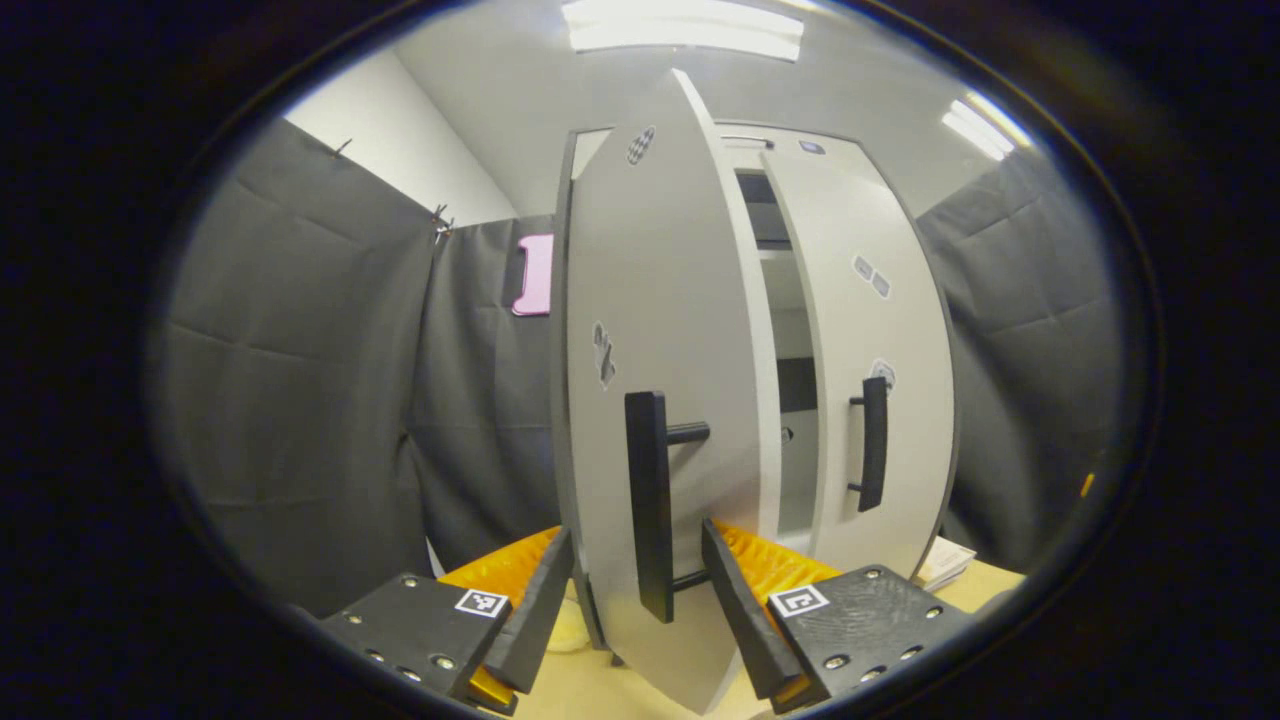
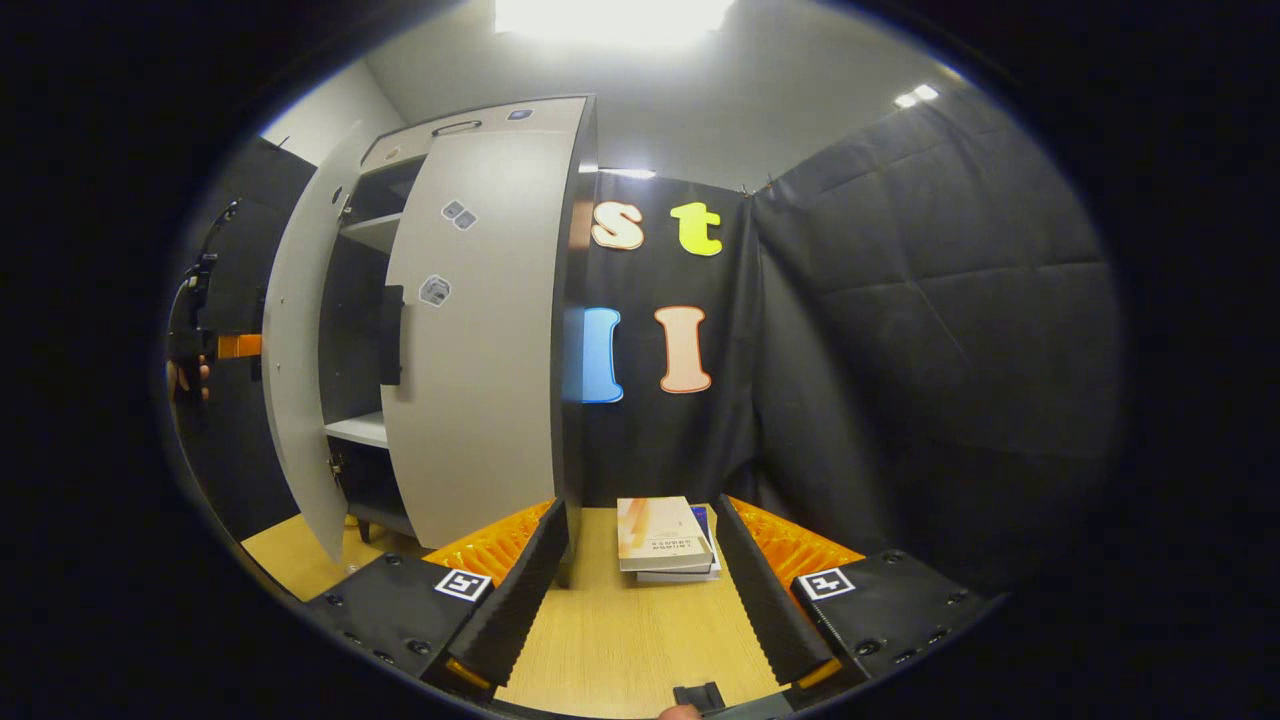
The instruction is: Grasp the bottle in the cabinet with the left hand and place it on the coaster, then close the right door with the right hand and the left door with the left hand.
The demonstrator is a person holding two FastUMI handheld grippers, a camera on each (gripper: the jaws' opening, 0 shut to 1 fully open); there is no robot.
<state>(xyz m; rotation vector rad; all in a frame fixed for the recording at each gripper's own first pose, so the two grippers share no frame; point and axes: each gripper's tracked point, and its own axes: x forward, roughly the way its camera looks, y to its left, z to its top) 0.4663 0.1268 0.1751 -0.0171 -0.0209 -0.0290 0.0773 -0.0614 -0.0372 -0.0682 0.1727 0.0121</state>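
Note:
The grey cabinet's left door (image 1: 650, 300) stands ajar, its edge turned toward me. Its black bar handle (image 1: 650, 500) sits between the fingers of my left gripper (image 1: 638, 530), which is open and straddles the handle and the door's edge without pressing on them. The right door (image 1: 870, 300) with its black handle (image 1: 873, 443) looks shut or nearly so. A narrow gap between the doors shows shelves (image 1: 795, 400). In the right gripper view the right door (image 2: 480, 330) and the ajar left door (image 2: 300, 350) stand at left. My right gripper (image 2: 640, 508) is open over the table (image 2: 620, 620).
A small stack of books (image 2: 662, 535) lies on the wooden table just ahead of the right gripper, beside the cabinet's right side. The left gripper and a hand (image 2: 200, 350) show behind the left door. Dark cloth walls close in the booth.

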